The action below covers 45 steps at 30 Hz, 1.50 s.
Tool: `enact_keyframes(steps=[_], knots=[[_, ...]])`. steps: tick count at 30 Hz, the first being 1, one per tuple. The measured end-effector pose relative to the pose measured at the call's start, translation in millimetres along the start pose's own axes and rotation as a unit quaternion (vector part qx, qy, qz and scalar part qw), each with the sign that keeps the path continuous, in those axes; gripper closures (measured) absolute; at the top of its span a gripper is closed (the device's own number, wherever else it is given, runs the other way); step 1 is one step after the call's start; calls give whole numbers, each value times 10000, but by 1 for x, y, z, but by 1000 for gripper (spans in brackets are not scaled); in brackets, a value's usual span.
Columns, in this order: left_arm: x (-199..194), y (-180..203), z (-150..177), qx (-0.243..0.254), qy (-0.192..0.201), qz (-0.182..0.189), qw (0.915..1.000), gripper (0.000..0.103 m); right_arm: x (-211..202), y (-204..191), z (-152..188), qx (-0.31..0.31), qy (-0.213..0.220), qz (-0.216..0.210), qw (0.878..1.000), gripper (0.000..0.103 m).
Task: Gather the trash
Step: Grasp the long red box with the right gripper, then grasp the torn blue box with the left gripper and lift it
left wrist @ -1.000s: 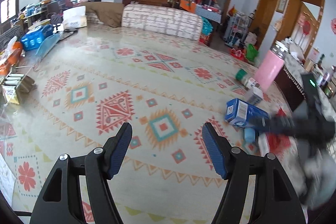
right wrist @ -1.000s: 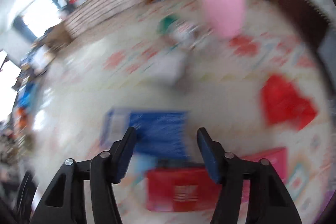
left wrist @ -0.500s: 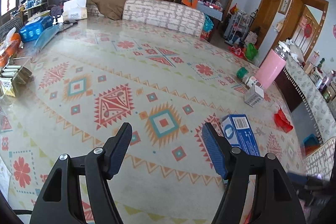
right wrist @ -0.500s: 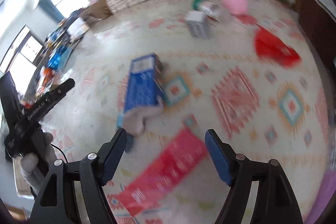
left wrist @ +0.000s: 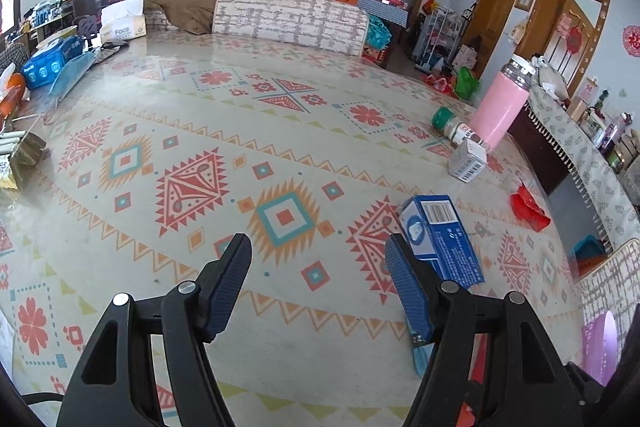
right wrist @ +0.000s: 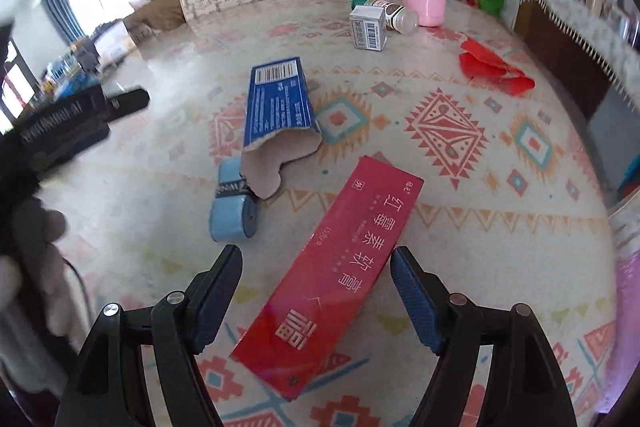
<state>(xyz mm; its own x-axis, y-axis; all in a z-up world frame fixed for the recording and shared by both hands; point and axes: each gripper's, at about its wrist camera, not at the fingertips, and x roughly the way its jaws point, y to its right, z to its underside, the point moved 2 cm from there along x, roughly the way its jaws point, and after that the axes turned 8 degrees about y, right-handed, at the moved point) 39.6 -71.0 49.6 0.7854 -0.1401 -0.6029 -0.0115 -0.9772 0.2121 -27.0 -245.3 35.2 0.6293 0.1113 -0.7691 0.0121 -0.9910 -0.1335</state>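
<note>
Trash lies on a patterned table [left wrist: 180,131]. Nearest is a long red carton [right wrist: 344,267], flat on the table below and between my right gripper's [right wrist: 316,275] fingers. Those jaws are closing, but the pads stand apart from the carton. Beyond it lie a torn blue box [right wrist: 276,99], a light-blue roll [right wrist: 232,207], a small white box [right wrist: 368,27], a green-capped bottle [right wrist: 384,11] and a crumpled red wrapper [right wrist: 492,67]. My left gripper [left wrist: 318,259] is open over bare tablecloth, with the blue box [left wrist: 440,235] just right of its right finger.
A pink flask [left wrist: 500,111] stands upright at the table's far right edge. A tissue box [left wrist: 122,23] and blue packs [left wrist: 48,63] sit at the far left. A chair back [left wrist: 288,17] stands behind the table. A hand [right wrist: 52,227] shows at the left of the right wrist view.
My right gripper has drawn back across the table from the blue box to over the red carton, with its jaws wider. It has left the left wrist view. The left gripper has hardly moved.
</note>
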Motion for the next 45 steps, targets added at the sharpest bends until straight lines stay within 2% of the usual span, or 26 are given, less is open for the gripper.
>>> enact_keyframes(steps=[4, 7, 13, 16, 18, 21, 25, 35, 38, 39, 40, 41, 44, 45], knots=[[2, 7, 4, 130, -45, 36, 9999, 35, 1, 8, 5, 35, -53, -21, 10000, 45], [4, 14, 8, 252, -109, 89, 9996, 35, -4, 20, 5, 49, 22, -14, 10000, 52], [14, 32, 23, 380, -476, 548, 9966, 29, -13, 59, 4, 137, 467, 473, 9977, 53], [17, 43, 29, 466, -634, 857, 9932, 29, -13, 76, 7, 495, 454, 262, 9974, 53], [18, 50, 30, 567, -623, 814, 9931, 27, -13, 81, 7, 526, 455, 195, 9974, 53], [24, 58, 26, 414, -765, 875, 9924, 24, -13, 85, 6, 447, 519, 241, 9974, 52], [37, 74, 18, 410, -842, 686, 9932, 23, -10, 87, 0, 534, 548, 79, 9970, 42], [80, 110, 13, 773, -1335, 355, 9874, 23, -5, 86, -2, 652, 727, 89, 9952, 42], [85, 108, 17, 691, -1519, 422, 9851, 23, -4, 85, -3, 629, 728, 116, 9953, 42], [86, 106, 19, 652, -1574, 449, 9844, 26, -4, 86, -3, 649, 731, 103, 9952, 42], [86, 106, 20, 638, -1593, 461, 9841, 41, -4, 87, -3, 669, 733, 84, 9950, 42], [86, 105, 21, 623, -1631, 510, 9833, 50, -3, 88, -3, 698, 733, 52, 9949, 42], [80, 103, 22, 515, -1636, 651, 9830, 56, -3, 88, -4, 719, 743, 10, 9946, 47], [77, 102, 21, 493, -1605, 706, 9833, 56, -3, 88, -3, 711, 747, 0, 9947, 53]])
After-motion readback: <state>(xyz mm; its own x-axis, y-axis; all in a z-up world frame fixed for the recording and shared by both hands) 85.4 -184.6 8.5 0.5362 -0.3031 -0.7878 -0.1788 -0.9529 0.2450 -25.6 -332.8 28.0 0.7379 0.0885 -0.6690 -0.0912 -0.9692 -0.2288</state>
